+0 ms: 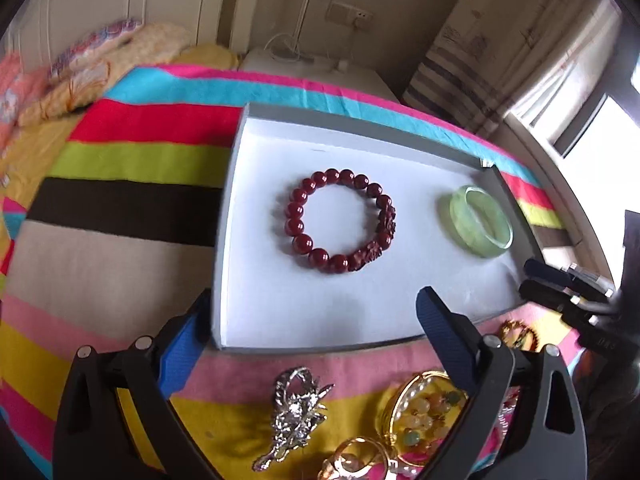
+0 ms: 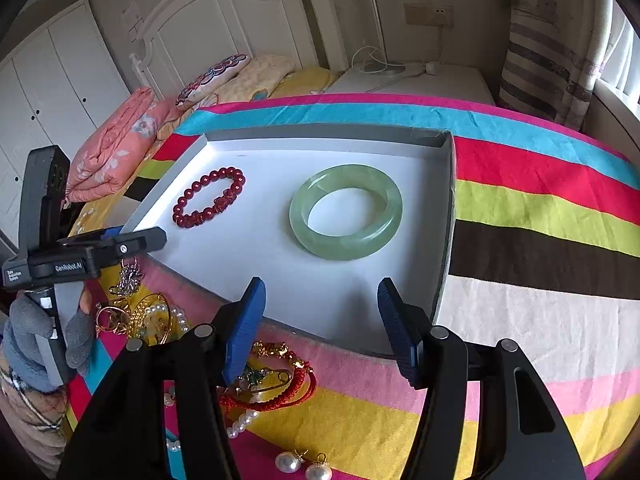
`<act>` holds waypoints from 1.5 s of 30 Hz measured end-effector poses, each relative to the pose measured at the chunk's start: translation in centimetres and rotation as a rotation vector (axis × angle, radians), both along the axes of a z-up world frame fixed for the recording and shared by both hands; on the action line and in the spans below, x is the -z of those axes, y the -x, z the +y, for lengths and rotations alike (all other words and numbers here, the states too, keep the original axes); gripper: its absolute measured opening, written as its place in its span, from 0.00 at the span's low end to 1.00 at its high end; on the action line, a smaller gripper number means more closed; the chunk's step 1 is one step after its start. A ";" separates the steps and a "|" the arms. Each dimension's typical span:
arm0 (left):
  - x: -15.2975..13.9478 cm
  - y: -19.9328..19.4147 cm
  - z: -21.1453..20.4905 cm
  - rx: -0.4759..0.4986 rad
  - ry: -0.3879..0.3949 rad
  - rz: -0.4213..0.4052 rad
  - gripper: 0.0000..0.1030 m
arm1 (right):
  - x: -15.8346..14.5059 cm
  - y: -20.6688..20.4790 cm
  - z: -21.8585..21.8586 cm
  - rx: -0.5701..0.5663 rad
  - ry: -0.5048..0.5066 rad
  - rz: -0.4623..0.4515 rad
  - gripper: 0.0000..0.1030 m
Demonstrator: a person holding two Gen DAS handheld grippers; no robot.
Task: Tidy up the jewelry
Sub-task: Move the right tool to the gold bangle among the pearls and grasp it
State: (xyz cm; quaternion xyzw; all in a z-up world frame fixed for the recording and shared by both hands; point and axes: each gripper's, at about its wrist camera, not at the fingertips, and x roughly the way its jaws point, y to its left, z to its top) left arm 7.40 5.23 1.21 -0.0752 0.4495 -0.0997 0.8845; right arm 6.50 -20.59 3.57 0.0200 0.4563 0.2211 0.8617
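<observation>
Tray (image 2: pixel 444 216): I see red bead bracelet (image 1: pixel 338 220) and green bangle (image 2: pixel 346 212) lying flat. Pearl earrings (image 2: pixel 304 466) show only rightward. My left gripper (image 1: pixel 312 328) gapes wide, right gripper (image 2: pixel 322 328) half-wide; both empty.

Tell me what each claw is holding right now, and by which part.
Nothing. The left claw and right claw both stand open and empty; the red bead bracelet and green bangle lie free in the tray.
</observation>
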 end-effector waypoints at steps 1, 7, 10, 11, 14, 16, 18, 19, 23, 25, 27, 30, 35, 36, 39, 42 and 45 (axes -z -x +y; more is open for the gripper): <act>0.1 0.3 0.1 -0.003 0.013 0.001 0.94 | 0.0 0.0 -0.1 -0.007 -0.001 0.014 0.55; -0.2 2.9 0.3 0.051 0.075 0.066 0.92 | -0.2 1.4 -0.7 -0.041 0.014 0.064 0.55; -0.1 4.7 0.1 0.065 0.073 0.067 0.93 | -0.1 3.1 -0.9 -0.039 0.013 0.055 0.55; -0.1 5.4 0.1 0.068 0.059 0.059 0.93 | -0.1 3.4 -1.0 -0.038 0.009 0.055 0.56; 0.0 7.4 -0.3 0.071 0.015 0.032 0.93 | -0.1 5.0 -1.1 -0.029 0.003 0.030 0.57; 0.0 8.7 0.1 0.051 0.053 0.011 0.93 | -0.5 6.2 -1.2 -0.004 0.023 -0.030 0.58; -0.4 10.2 1.4 0.013 0.155 -0.040 0.93 | -1.1 7.8 -1.1 0.047 0.047 -0.124 0.63; -0.6 11.0 2.1 -0.004 0.200 -0.072 0.93 | -1.4 8.7 -0.9 0.049 0.047 -0.172 0.63; -1.4 13.8 4.9 -0.075 0.312 -0.175 0.93 | -3.1 12.1 2.4 -0.086 0.057 -0.321 0.61; -1.6 14.6 6.2 -0.117 0.345 -0.203 0.93 | -3.3 13.2 5.3 -0.198 0.095 -0.345 0.53; -1.7 15.5 7.5 -0.159 0.386 -0.239 0.95 | -3.0 13.7 7.6 -0.275 0.109 -0.327 0.41; -1.4 15.2 8.9 -0.232 0.416 -0.232 0.95 | -1.9 14.2 10.3 -0.364 0.115 -0.279 0.26; -1.7 16.0 9.8 -0.241 0.425 -0.275 0.96 | 0.1 14.1 13.9 -0.431 0.156 -0.208 0.18; -1.8 16.0 9.6 -0.237 0.418 -0.272 0.96 | 0.4 14.0 14.2 -0.433 0.161 -0.201 0.17; -1.9 16.1 9.5 -0.236 0.411 -0.277 0.97 | 0.9 13.6 15.0 -0.434 0.200 -0.186 0.14; -1.8 16.1 9.7 -0.230 0.435 -0.278 0.97 | 1.2 13.6 15.5 -0.435 0.238 -0.189 0.13; -1.5 15.9 10.0 -0.233 0.467 -0.269 0.97 | 1.3 13.8 15.8 -0.444 0.279 -0.194 0.13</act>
